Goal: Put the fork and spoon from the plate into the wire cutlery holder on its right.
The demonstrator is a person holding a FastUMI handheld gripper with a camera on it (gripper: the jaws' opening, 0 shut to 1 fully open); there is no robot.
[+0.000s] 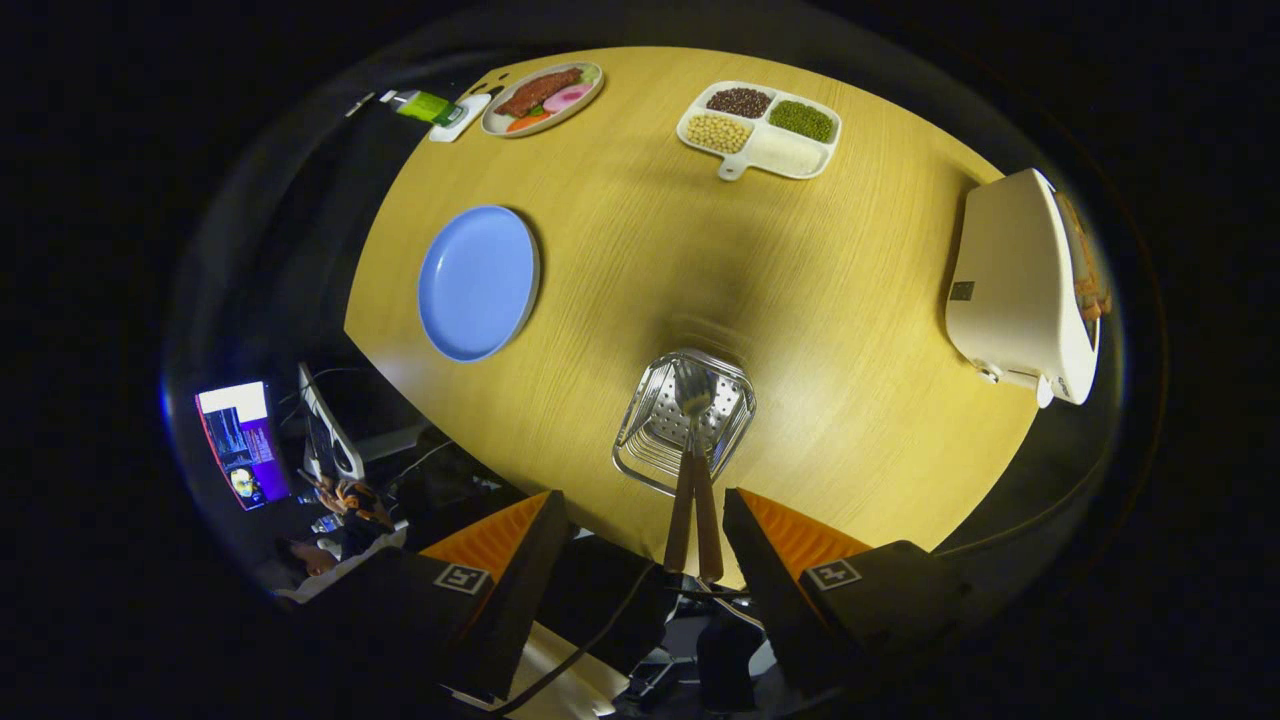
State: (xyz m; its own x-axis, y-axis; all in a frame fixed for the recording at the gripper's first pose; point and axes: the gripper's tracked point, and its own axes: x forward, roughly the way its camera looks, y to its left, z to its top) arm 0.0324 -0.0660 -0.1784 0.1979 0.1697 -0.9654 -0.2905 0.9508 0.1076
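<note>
Hand-held gripper (645, 520) hangs released above the counter's (620, 250) near edge, fingers spread wide, touching nothing. Fork and spoon (692, 480) stand together in the wire holder (684, 420) just ahead of the fingers, wooden handles poking up between them. Blue plate (478, 282) sits bare left of the holder by the counter's left edge; a divided tray (760, 130) and a food plate (542, 97) lie along the far edge.
</note>
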